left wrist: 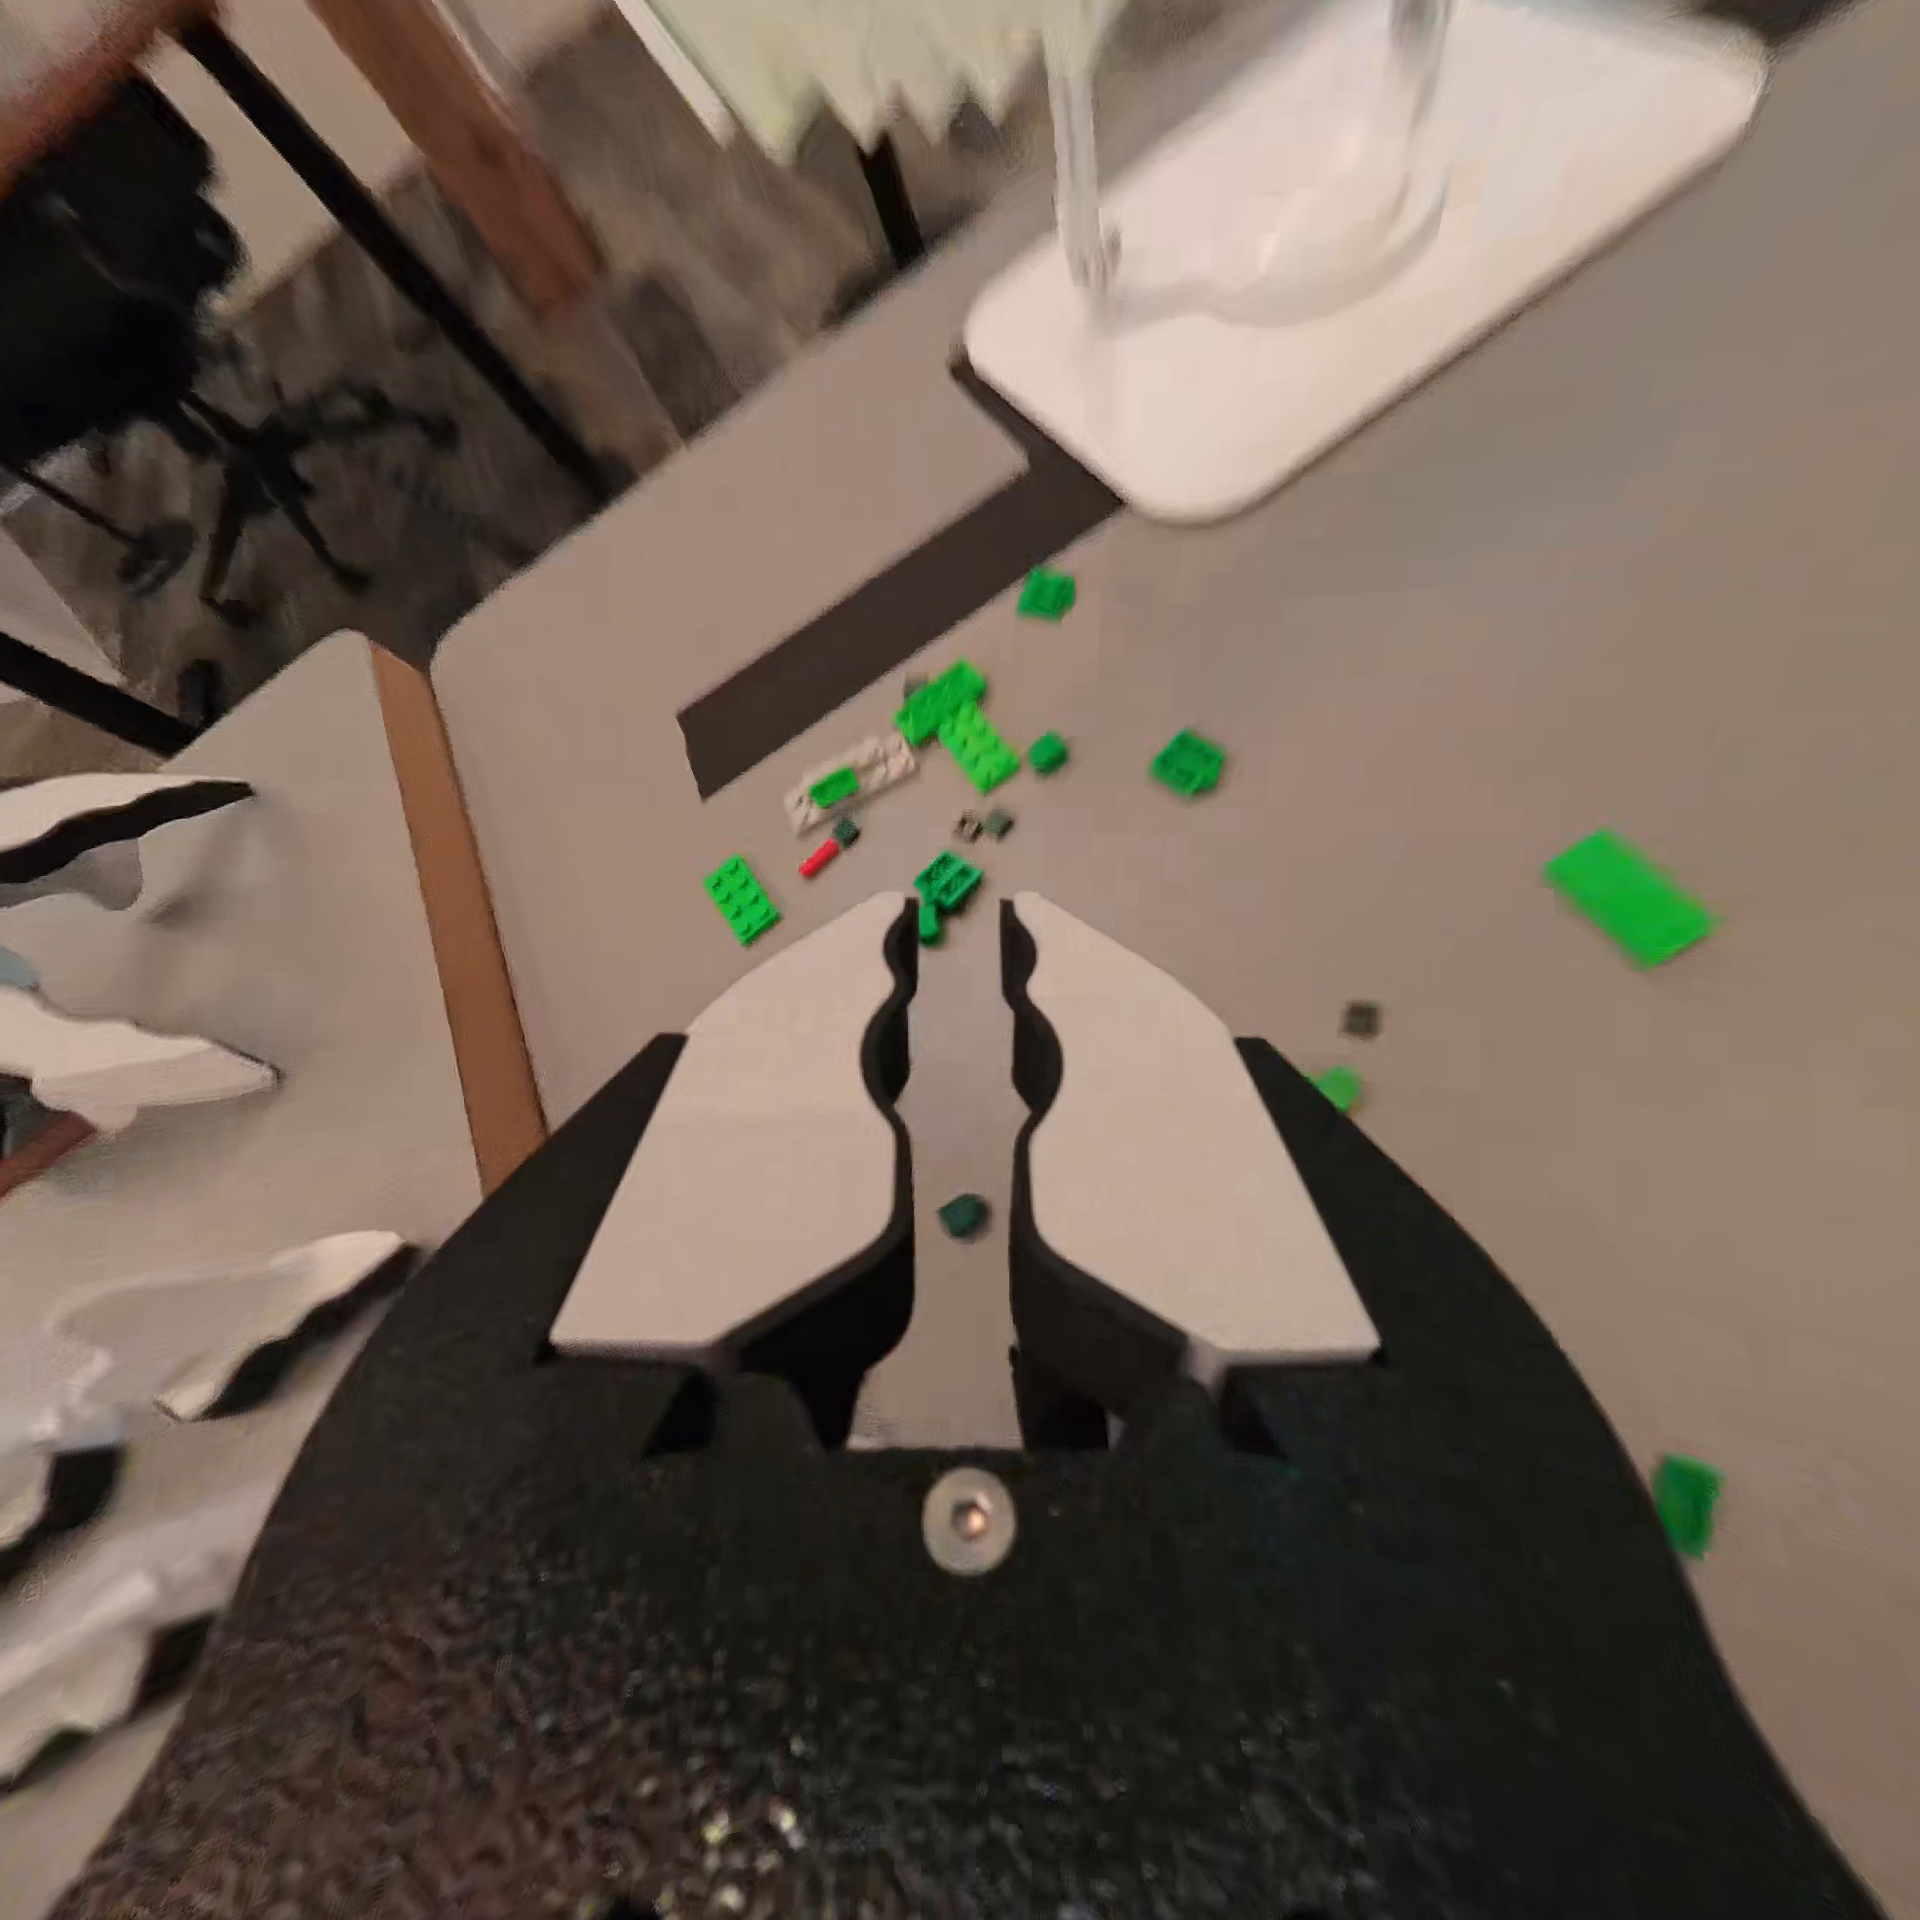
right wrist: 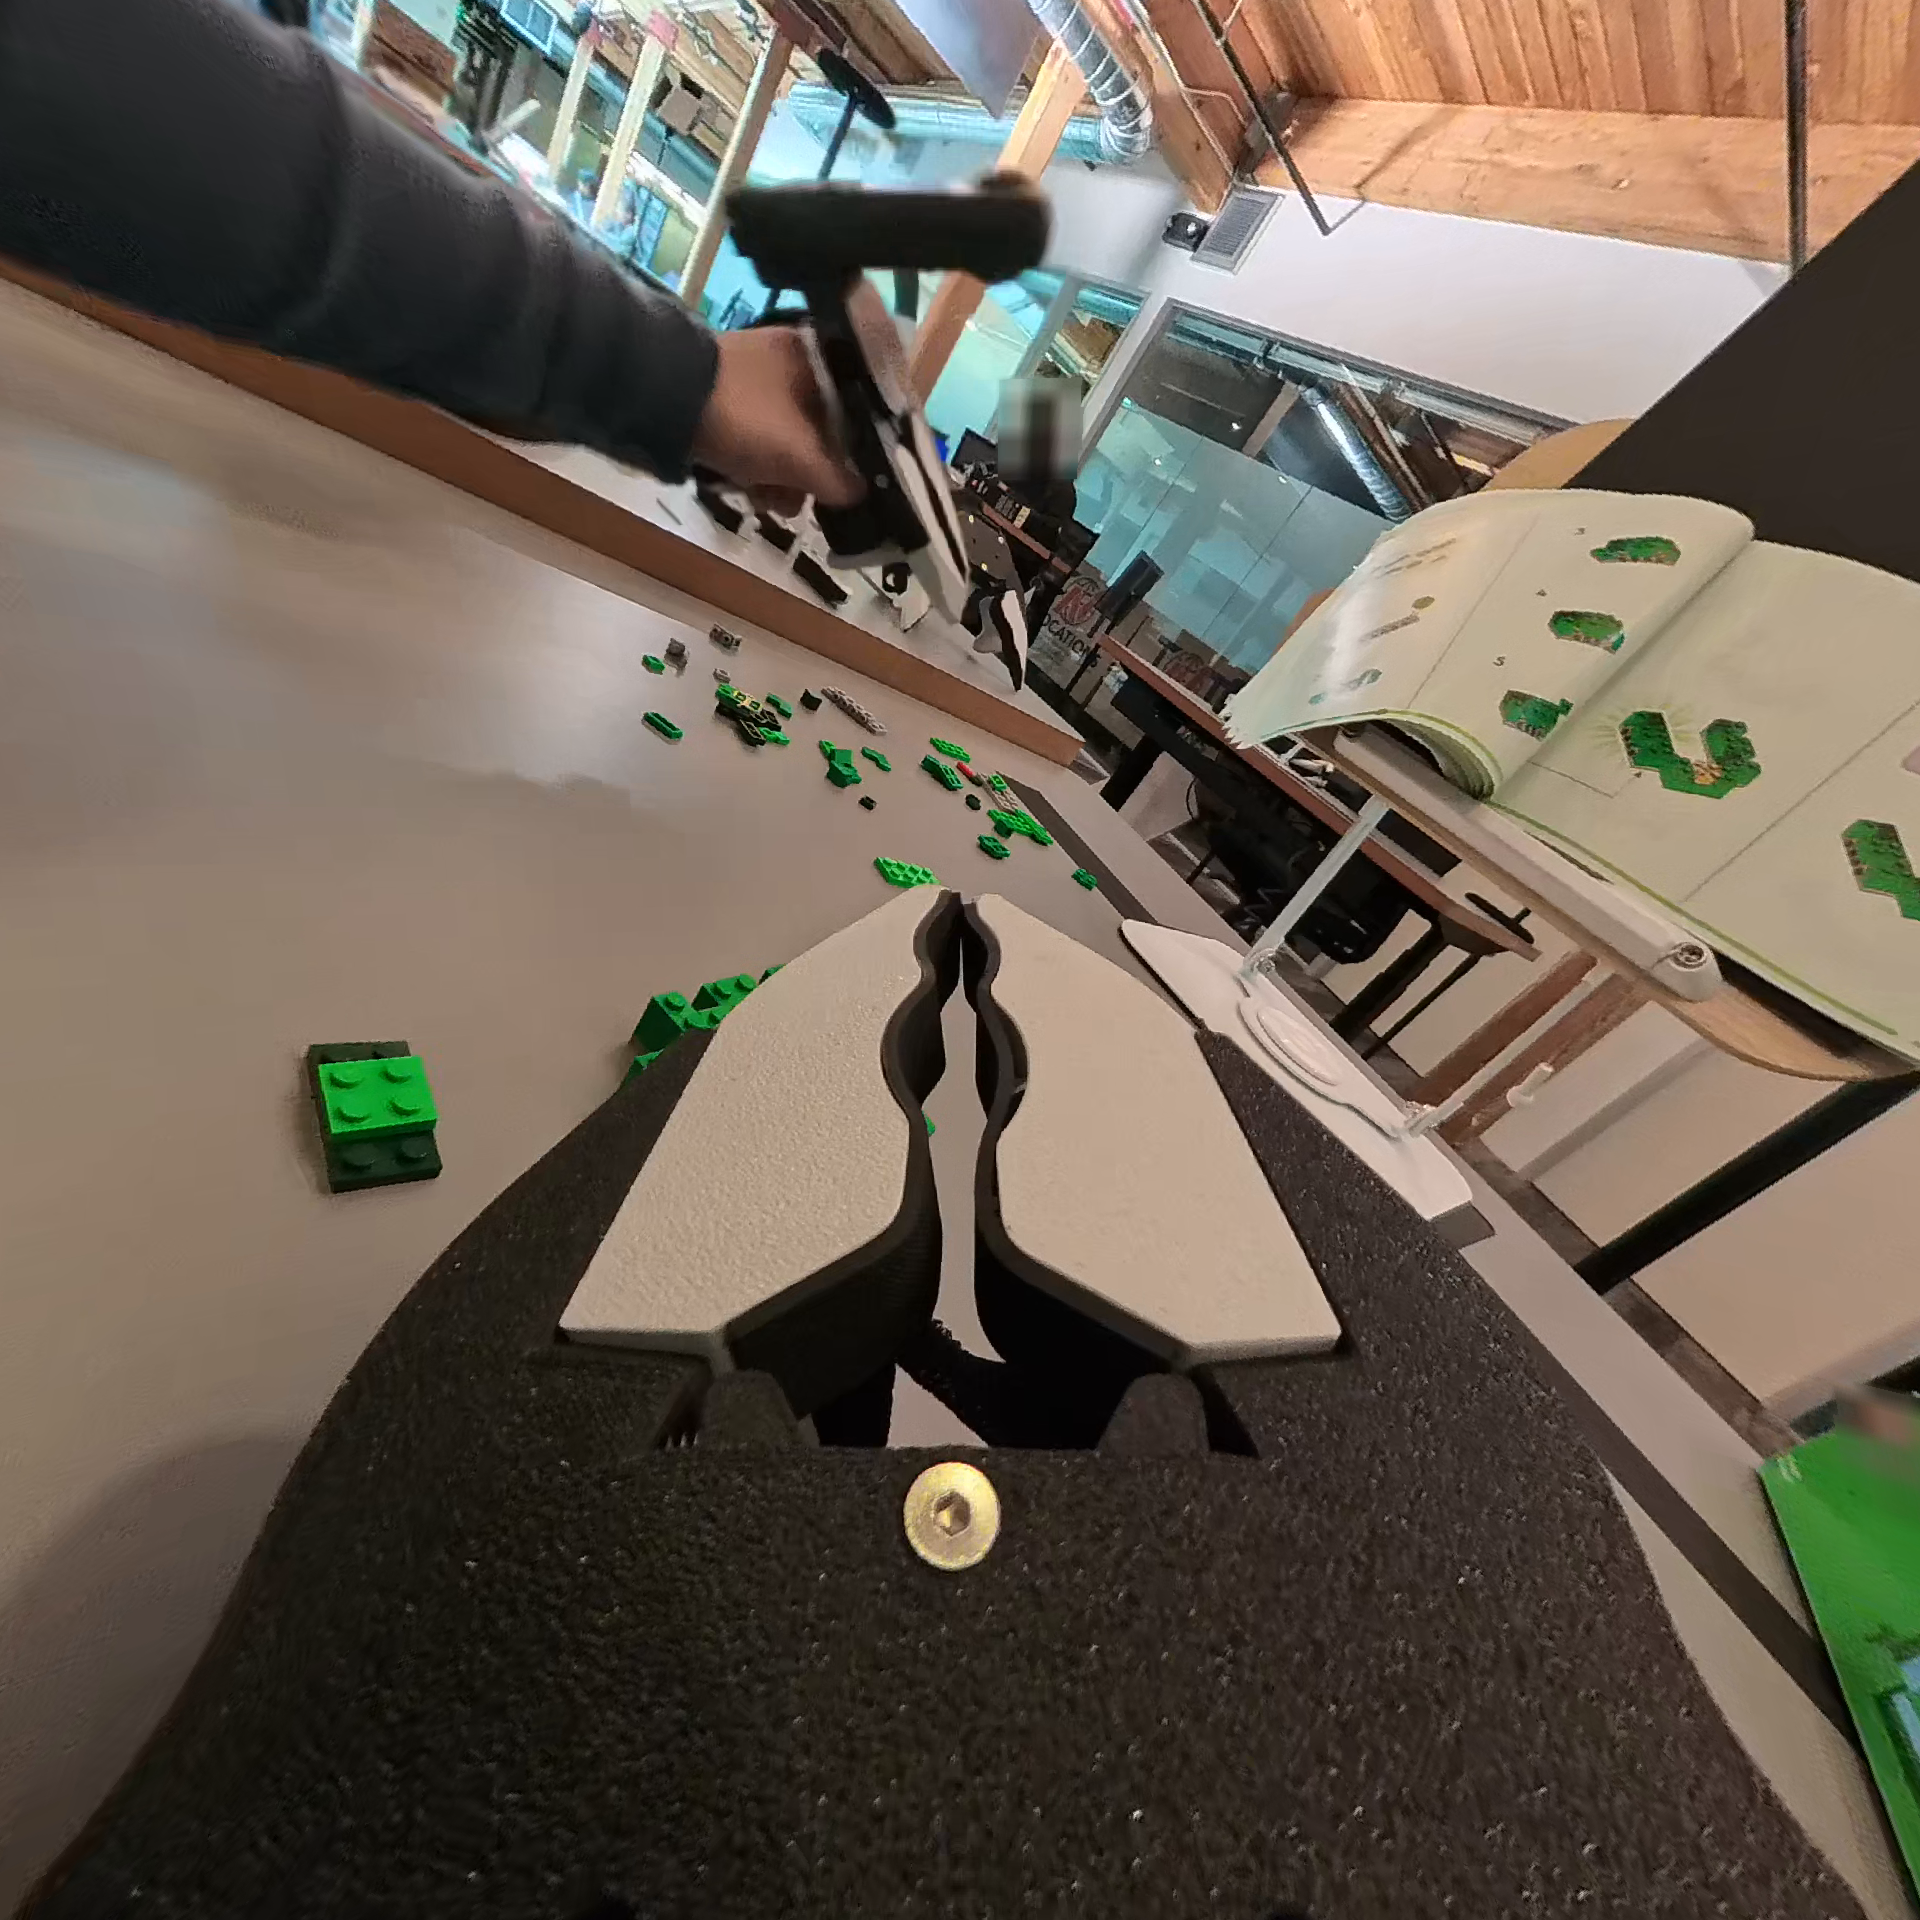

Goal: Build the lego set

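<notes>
A grey table (left wrist: 1558, 644) is strewn with small green lego pieces, mostly loose.

Left wrist view, blurred: the left gripper (left wrist: 958, 906) hangs above the table with its jaws slightly spread. A small dark-green piece (left wrist: 943, 885) sits right at the left fingertip; through the blur it is hard to say whether it is touched or merely lies on the table beyond. Past it are a bright green plate cluster (left wrist: 956, 722), a white plate (left wrist: 852, 781) with a green piece on top, a red pin (left wrist: 821, 858) and a larger green plate (left wrist: 1626, 896) off to the right.

Right wrist view: the right gripper (right wrist: 958, 906) has its jaws pressed almost together, pinching nothing, held low and idle near the table. Just to its left lies a two-layer stack (right wrist: 372, 1112), bright green on dark green, likely a started sub-assembly. An open instruction booklet (right wrist: 1558, 665) rests on a raised stand (right wrist: 1299, 1023), placed so the build steps stay readable. Farther off, a hand (right wrist: 764, 426) in a dark sleeve holds the other gripper above the scattered pieces (right wrist: 831, 758), seemingly choosing one.
</notes>
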`<action>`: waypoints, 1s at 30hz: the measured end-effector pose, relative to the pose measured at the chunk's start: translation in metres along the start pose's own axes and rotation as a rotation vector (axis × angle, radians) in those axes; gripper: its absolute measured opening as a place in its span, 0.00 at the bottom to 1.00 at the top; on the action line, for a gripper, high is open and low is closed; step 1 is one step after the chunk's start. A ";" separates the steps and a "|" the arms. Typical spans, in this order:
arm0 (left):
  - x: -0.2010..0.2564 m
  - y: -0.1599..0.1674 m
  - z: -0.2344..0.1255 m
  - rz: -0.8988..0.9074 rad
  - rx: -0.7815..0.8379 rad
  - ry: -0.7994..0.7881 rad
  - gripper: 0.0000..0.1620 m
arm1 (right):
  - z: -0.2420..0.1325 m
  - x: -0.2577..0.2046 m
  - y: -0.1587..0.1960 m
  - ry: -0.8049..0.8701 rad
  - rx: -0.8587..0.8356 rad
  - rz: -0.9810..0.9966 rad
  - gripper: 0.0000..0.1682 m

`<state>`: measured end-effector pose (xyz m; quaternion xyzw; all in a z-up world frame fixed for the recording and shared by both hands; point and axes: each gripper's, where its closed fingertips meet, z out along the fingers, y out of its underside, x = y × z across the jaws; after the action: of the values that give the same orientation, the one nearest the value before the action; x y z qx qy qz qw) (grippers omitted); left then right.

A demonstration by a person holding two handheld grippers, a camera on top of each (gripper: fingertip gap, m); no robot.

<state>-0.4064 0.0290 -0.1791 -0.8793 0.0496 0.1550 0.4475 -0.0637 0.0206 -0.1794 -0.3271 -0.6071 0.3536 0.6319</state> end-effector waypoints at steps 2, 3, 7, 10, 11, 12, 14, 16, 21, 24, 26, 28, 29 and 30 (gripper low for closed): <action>0.010 -0.008 -0.021 -0.110 0.161 -0.088 0.06 | -0.001 0.003 -0.001 0.013 0.008 0.011 0.00; 0.015 -0.006 -0.032 -0.156 0.226 -0.138 0.06 | -0.001 0.005 -0.001 0.021 0.010 0.018 0.00; 0.031 0.019 -0.069 -0.296 0.384 -0.322 0.06 | -0.003 0.011 -0.001 0.053 0.016 0.032 0.00; 0.041 0.031 -0.084 -0.359 0.414 -0.346 0.09 | -0.005 0.013 -0.004 0.073 0.027 0.017 0.00; 0.040 0.033 -0.089 -0.352 0.418 -0.368 0.10 | -0.005 0.013 -0.005 0.077 0.030 0.011 0.00; 0.038 0.037 -0.095 -0.333 0.422 -0.417 0.09 | -0.005 0.013 -0.005 0.080 0.032 0.006 0.00; 0.035 0.044 -0.103 -0.293 0.444 -0.501 0.07 | -0.006 0.015 -0.006 0.090 0.034 -0.004 0.00; 0.035 0.044 -0.104 -0.284 0.456 -0.504 0.07 | -0.006 0.016 -0.006 0.100 0.035 -0.008 0.00; 0.035 0.047 -0.095 -0.301 0.442 -0.474 0.06 | -0.007 0.017 -0.006 0.105 0.033 -0.012 0.00; 0.035 0.046 -0.095 -0.308 0.457 -0.462 0.05 | -0.007 0.017 -0.006 0.105 0.029 -0.019 0.00; 0.034 0.047 -0.096 -0.324 0.465 -0.460 0.05 | -0.007 0.017 -0.005 0.107 0.026 -0.021 0.00; 0.032 0.048 -0.097 -0.340 0.471 -0.459 0.05 | -0.007 0.017 -0.005 0.109 0.025 -0.020 0.00; 0.031 0.049 -0.098 -0.348 0.475 -0.461 0.05 | -0.007 0.018 -0.005 0.110 0.025 -0.019 0.00; 0.030 0.050 -0.099 -0.358 0.480 -0.465 0.05 | -0.007 0.018 -0.005 0.110 0.025 -0.018 0.00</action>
<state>-0.3670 -0.0784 -0.1726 -0.6856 -0.1728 0.2537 0.6601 -0.0566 0.0332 -0.1660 -0.3325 -0.5698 0.3371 0.6716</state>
